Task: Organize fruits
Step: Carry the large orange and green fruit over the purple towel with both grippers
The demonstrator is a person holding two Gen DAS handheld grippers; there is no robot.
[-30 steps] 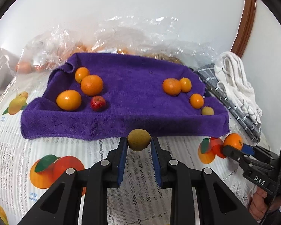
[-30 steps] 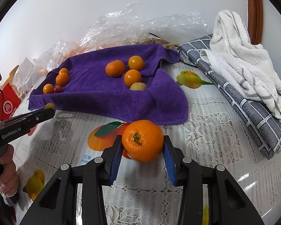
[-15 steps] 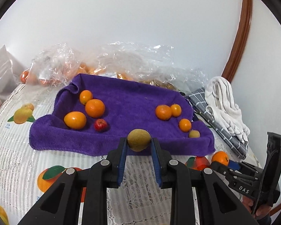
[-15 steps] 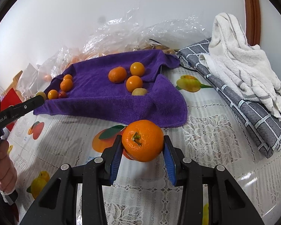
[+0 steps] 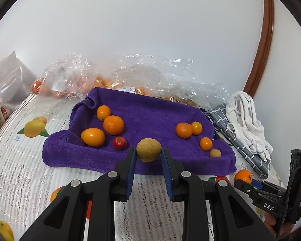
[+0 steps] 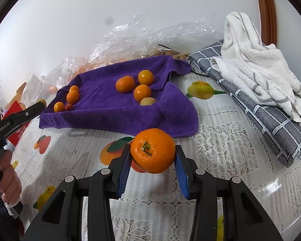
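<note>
- Both my grippers have risen higher above the purple towel (image 5: 150,118).
- My left gripper (image 5: 148,156) clamps the brown fruit (image 5: 148,149).
- My right gripper (image 6: 153,160) clamps the orange (image 6: 153,150).

A purple terry towel (image 5: 150,118) lies spread on the tabletop (image 5: 20,172) towards its back edge, crinkled clear plastic bags (image 5: 142,74) behind it. Two clusters of small round orange fruits (image 5: 113,125) sit on the towel's left and right ends. A folded grey checked cloth (image 6: 256,108) lies along the right edge, a rumpled white towel (image 6: 254,60) on it.
</note>
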